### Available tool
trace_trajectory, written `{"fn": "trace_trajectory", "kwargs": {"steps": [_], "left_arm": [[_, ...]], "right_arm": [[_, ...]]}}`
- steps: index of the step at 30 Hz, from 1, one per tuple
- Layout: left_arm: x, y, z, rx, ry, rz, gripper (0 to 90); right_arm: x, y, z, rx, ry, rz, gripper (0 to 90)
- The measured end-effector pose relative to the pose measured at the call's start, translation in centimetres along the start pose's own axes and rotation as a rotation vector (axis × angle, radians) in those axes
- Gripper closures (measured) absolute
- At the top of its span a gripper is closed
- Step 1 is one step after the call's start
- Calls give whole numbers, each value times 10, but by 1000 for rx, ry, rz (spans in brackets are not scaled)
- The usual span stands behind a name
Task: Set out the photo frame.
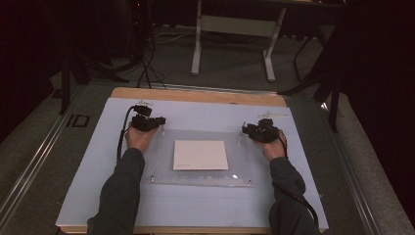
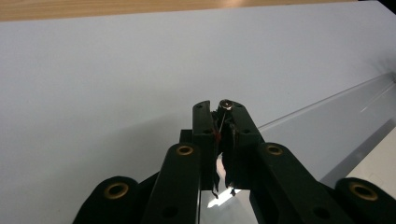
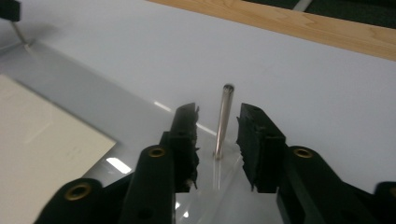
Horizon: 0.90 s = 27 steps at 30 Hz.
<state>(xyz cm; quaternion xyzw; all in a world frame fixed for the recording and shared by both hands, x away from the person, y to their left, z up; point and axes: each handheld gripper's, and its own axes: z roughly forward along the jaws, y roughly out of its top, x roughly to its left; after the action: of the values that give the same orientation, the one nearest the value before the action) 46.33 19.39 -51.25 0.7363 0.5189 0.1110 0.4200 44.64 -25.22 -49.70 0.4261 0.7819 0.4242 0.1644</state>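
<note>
Metal pin [image 3: 223, 122] upright between parted right tongs [image 3: 217, 122]

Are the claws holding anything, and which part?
The left claw pinches a thin silver metal pin just below its top. The right claw is open around another upright silver pin, not gripping.

The left gripper [image 1: 147, 122] and right gripper [image 1: 262, 131] are black, with brass-coloured rivets along their arms (4 of them show in the left gripper view). The pin [image 2: 226, 104] and the other pin [image 3: 223, 122] are shiny silver metal. The acrylic plate [image 1: 161, 161] is clear and colourless, the paper sheet [image 1: 200, 154] under it plain cream-white. The tabletop [image 1: 195, 95] is light wood beneath a pale blue-white cover [image 1: 195, 205]. The sleeves [image 1: 120, 196] are dark grey.
</note>
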Motion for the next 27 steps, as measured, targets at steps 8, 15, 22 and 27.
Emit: {"fn": "trace_trajectory", "kwargs": {"steps": [8,15,22,27], "left_arm": [[1,1,1,5,-2,-15,844],[1,1,2,8,-2,-25,842],[2,1,3,7,-5,-43,841],[1,2,3,9,-1,-46,841]], "right_arm": [[3,-27,-19,2,-17,-57,597],[3,-50,-24,31,-18,-76,547],[5,-67,-29,41,-13,-135,455],[4,-70,-31,41,-22,-148,394]]}}
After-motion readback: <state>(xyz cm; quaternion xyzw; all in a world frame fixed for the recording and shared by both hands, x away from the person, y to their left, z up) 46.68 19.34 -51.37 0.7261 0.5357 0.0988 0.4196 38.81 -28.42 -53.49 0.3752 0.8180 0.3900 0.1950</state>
